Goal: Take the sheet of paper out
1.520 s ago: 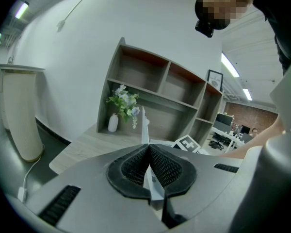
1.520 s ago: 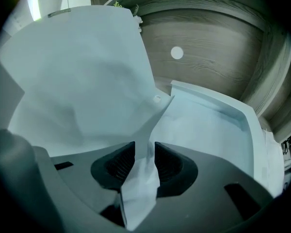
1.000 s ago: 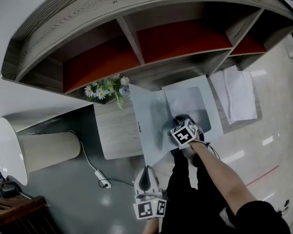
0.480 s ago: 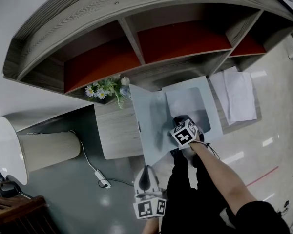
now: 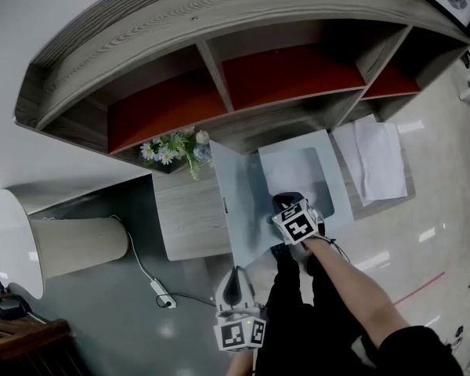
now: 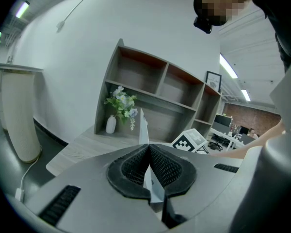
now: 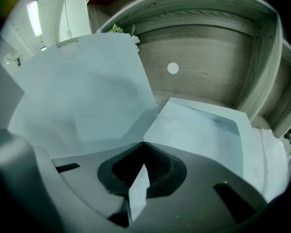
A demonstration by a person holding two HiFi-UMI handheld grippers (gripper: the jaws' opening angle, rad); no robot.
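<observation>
- The left claw (image 5: 236,272) (image 6: 148,148) is pinched tight on the near edge of the pale blue folder's cover (image 5: 239,198) (image 6: 143,125), which stands up on edge from the worktop (image 5: 186,214)
- The right claw (image 5: 287,204) (image 7: 143,145) is closed on the near corner of the sheet of paper (image 5: 292,169) (image 7: 199,130), and a strip of that corner shows between its pads
- The sheet of paper lies in the right half of the open folder, just right of the raised cover; in the right gripper view its near part is lifted off the folder's back panel (image 7: 254,149), whose edge shows along the sheet's right and far sides
- The folder lies at the near right part of the worktop, in front of the shelf unit (image 5: 219,45), which has red back panels
- A vase of flowers (image 5: 172,147) (image 6: 119,106) stands on the worktop just left of the folder's far corner
- A white folded sheet (image 5: 380,159) lies right of the folder, apart from it; whether it is paper or cloth I cannot tell
- A tall cream cylinder (image 5: 70,245) stands on the floor to the left, with a cable (image 5: 158,284) beside it
</observation>
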